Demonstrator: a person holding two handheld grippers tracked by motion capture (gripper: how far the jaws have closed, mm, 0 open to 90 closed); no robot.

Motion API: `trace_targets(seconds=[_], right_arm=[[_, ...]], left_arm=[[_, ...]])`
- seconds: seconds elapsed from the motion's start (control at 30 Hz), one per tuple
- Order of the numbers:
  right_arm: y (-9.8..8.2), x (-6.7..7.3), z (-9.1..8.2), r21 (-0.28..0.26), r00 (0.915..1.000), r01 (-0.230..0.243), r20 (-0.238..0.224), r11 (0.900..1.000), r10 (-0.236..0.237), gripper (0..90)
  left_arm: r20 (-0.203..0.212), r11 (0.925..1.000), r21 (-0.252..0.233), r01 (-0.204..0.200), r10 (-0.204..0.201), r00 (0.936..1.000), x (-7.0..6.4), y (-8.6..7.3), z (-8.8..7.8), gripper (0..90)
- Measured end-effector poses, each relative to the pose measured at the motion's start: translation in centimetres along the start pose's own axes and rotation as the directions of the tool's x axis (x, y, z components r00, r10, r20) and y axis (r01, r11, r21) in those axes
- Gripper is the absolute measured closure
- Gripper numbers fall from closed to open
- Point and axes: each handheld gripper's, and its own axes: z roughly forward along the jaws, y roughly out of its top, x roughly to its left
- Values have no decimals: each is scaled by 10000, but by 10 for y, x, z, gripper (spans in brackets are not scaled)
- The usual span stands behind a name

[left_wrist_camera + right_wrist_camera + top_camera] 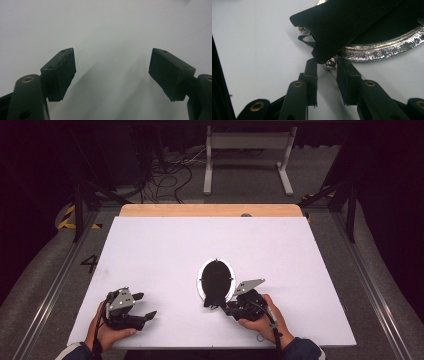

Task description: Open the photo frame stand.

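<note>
High view: left claw (144, 306) held low near the counter's (165, 245) near-left corner, jaws spread, nothing between them. Right claw (216, 304) held by the right hand (262, 320), tips at the near end of a black oval plate (216, 279) with a silvery rim lying flat just ahead of that claw. Oval plate well apart from the left claw, off to its right. White counter top with a wooden edge strip (210, 210) at the far side. White metal frame (248, 157) and loose cables (167, 180) on the floor beyond.

Left gripper view: left claw (112, 72) wide open, both pads clear, bare white counter (105, 25) ahead and beneath.

Right gripper view: right claw (326, 72) partly open, narrow gap between pads. Black flat piece (342, 27) of the oval plate directly above and ahead of the tips, its lower corner just over the gap. Small shiny screw head (330, 63) sitting between the tips, nearer the right-hand pad. Contact between pads and black piece: cannot tell. Silvery rim (384, 48) curving off to the claw's right, resting on the counter (257, 50).
</note>
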Motion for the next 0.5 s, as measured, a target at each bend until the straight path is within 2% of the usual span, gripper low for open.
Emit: trace_targets(seconds=[0.13, 0.3, 0.33, 0.37, 0.5], right_arm=[[-1, -2, 0, -147, 9996, -220, -190, 9996, 218, 688], [-3, -8, 2, -471, 9927, -929, -811, 9946, 889, 622], [-3, -9, 2, -539, 9908, -1017, -946, 9934, 963, 593], [-4, -10, 3, -644, 9857, -1195, -1268, 9907, 1107, 575], [-5, -15, 5, -777, 9723, -1813, -1638, 9803, 1669, 566]], left_arm=[[-12, 9999, 57, 112, -112, 9999, 1, 0, 1, 221], [34, 9998, 136, 126, -126, 9999, 1, 1, 3, 218], [83, 9996, 223, 148, -149, 9999, 1, 1, 4, 218], [54, 9995, 270, 192, -194, 9998, 1, 2, 5, 217], [217, 9990, 205, 401, -405, 9989, 2, 3, 6, 218]])
